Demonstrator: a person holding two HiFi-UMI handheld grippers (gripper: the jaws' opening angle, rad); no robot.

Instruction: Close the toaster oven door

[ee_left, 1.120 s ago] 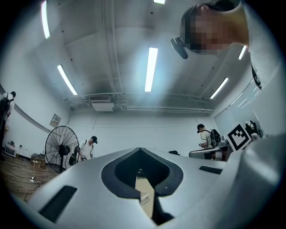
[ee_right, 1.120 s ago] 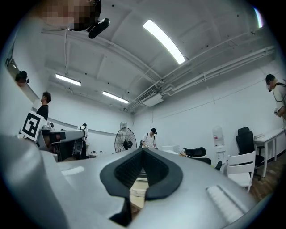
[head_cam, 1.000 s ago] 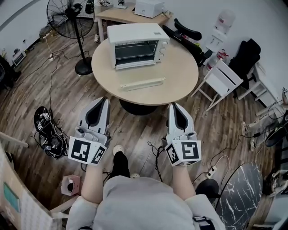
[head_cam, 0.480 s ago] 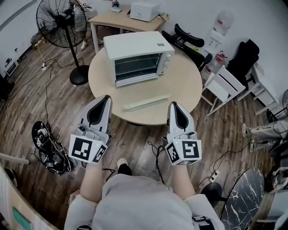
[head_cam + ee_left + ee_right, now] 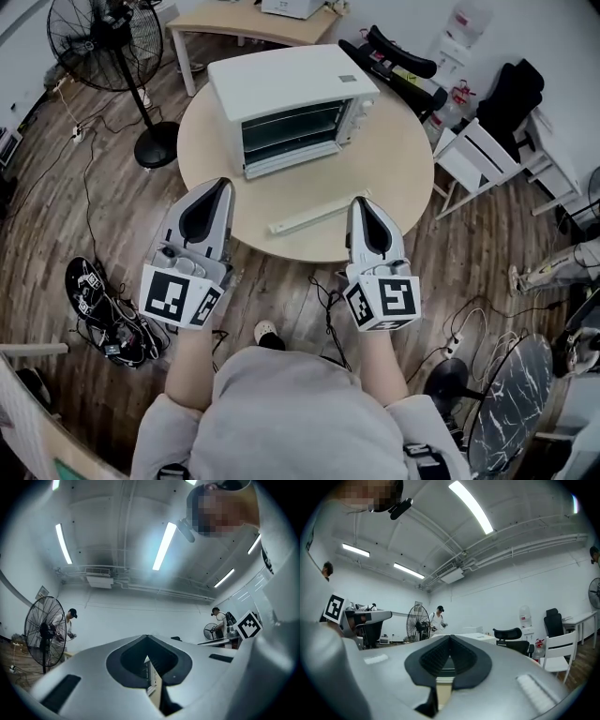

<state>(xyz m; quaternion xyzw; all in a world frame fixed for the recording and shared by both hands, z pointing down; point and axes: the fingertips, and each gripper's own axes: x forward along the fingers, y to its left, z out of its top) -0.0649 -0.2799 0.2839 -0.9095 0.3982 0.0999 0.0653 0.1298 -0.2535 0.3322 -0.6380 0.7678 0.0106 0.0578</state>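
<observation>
On the round table (image 5: 394, 178) the toaster oven (image 5: 291, 108) faces us, and we hold our left gripper (image 5: 223, 184) and right gripper (image 5: 360, 201) near its front edge, jaws together, gripping nothing.

No legible text, brand, number anywhere; only coded square markers (image 5: 175, 298) on left claw (image 5: 223, 184), right claw (image 5: 361, 202).

The left forearm (image 5: 190, 364) and right forearm (image 5: 377, 362) reach forward, bare, side by side and well apart. The left gripper (image 5: 224, 182) and right gripper (image 5: 360, 200) point ahead, roughly parallel. Each has its jaws pressed together at the tips, with nothing held between them.
</observation>
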